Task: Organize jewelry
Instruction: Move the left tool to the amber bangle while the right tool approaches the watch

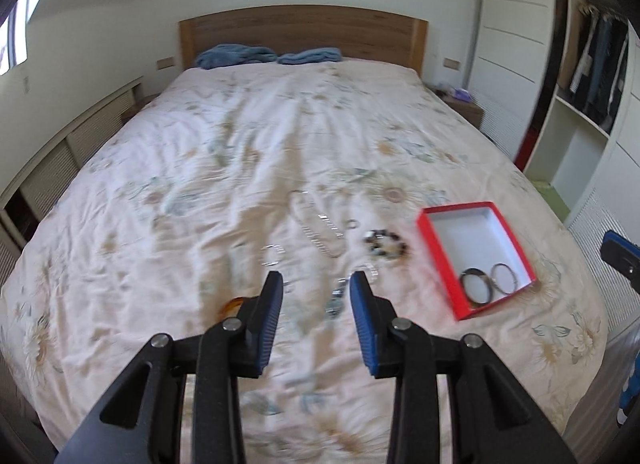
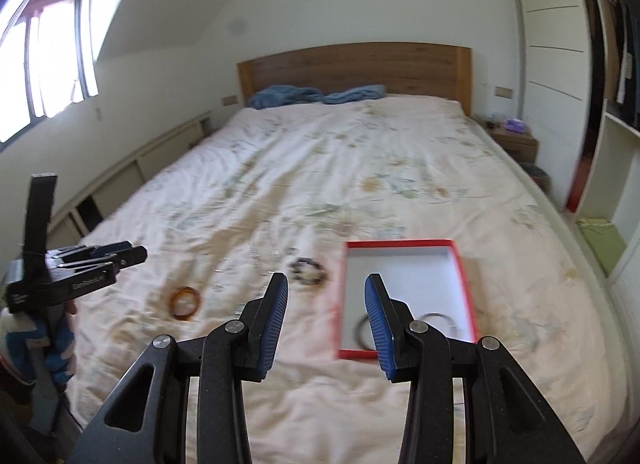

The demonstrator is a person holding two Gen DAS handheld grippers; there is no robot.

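A red box (image 1: 440, 260) (image 2: 464, 276) with a white inside lies open on the bed's near right part, holding two dark bangles (image 1: 476, 284) (image 2: 440, 320). Left of it on the cover lie a dark beaded bracelet (image 1: 386, 246) (image 2: 309, 269), a thin chain (image 1: 316, 224), small clear rings (image 1: 273, 254) and an amber bangle (image 1: 232, 304) (image 2: 185, 301). My left gripper (image 1: 316, 284) (image 2: 132, 250) hangs open above the jewelry, nothing between its blue pads. My right gripper (image 2: 326, 284) stands open over the box's near left part, holding nothing.
The bed (image 1: 160, 184) has a floral cover, a wooden headboard (image 1: 304, 32) and blue pillows (image 1: 264, 55). An open wardrobe (image 1: 592, 76) stands at the right, low cabinets (image 1: 60, 152) along the left wall, a nightstand (image 2: 514, 138) by the headboard.
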